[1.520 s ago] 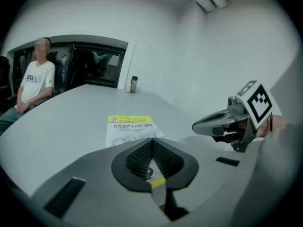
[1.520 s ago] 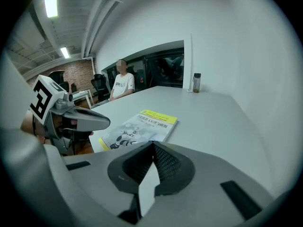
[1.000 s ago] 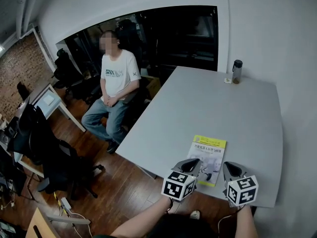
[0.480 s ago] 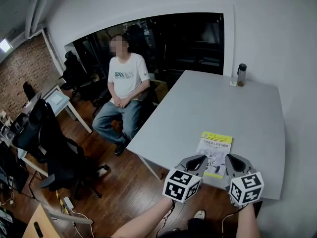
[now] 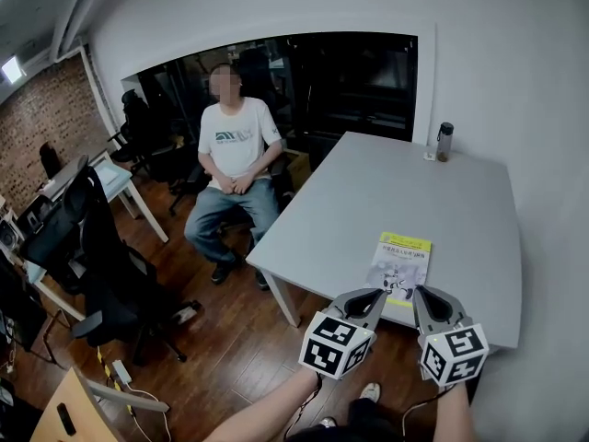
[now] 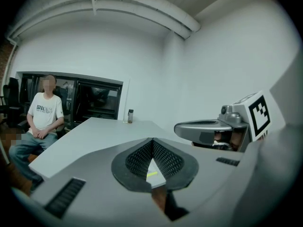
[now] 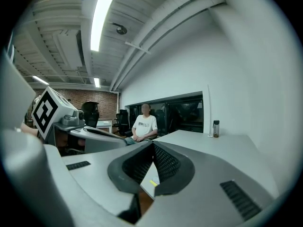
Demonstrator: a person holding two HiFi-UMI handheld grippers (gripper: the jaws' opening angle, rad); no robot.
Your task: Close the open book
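Book, closed, flat on the grey tabletop near its front edge, yellow band across the top of the cover. Left tool and right tool side by side just in front of the book, clear of it, both with jaws pressed together and holding nothing. Small bottle upright at the far edge. Seated person beyond the tabletop's left side.

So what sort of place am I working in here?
Most likely an office or meeting room: a large grey table, black swivel chairs on a wooden floor, and a brick wall with more desks at the far left.
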